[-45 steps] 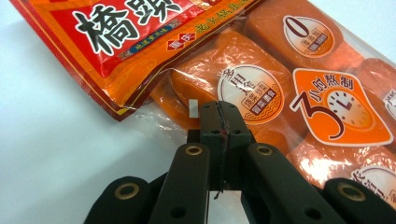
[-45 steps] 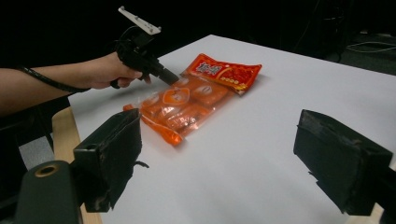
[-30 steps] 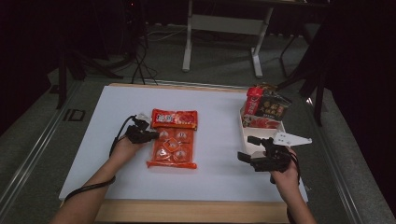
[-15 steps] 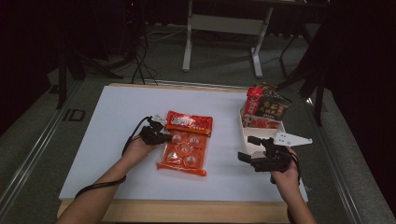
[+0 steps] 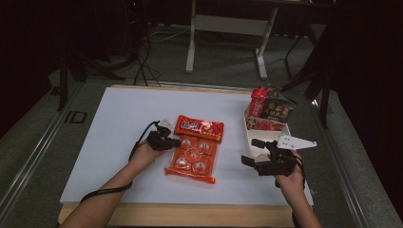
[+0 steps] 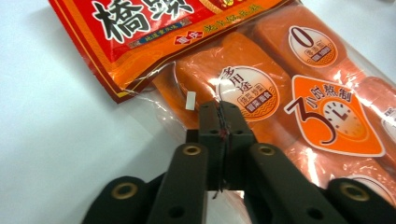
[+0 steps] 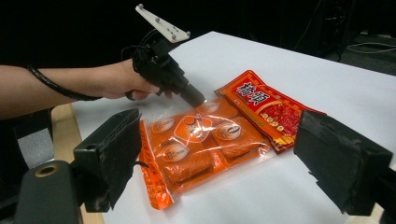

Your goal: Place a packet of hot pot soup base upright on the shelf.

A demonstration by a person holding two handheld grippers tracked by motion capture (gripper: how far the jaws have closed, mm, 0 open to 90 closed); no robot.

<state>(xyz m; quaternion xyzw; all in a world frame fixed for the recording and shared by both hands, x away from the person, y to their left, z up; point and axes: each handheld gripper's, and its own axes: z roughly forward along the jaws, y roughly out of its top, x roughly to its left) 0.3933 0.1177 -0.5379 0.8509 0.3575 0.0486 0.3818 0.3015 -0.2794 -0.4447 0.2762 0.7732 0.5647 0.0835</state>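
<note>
The orange packet [image 5: 194, 152] lies flat on the white tabletop [image 5: 109, 118]. The left gripper [image 5: 177, 141] has its jaws pressed together at the packet's clear edge, pinching the film. The right gripper [image 5: 248, 153] hovers apart near a box of snacks [image 5: 266, 118], jaws wide apart around nothing.
</note>
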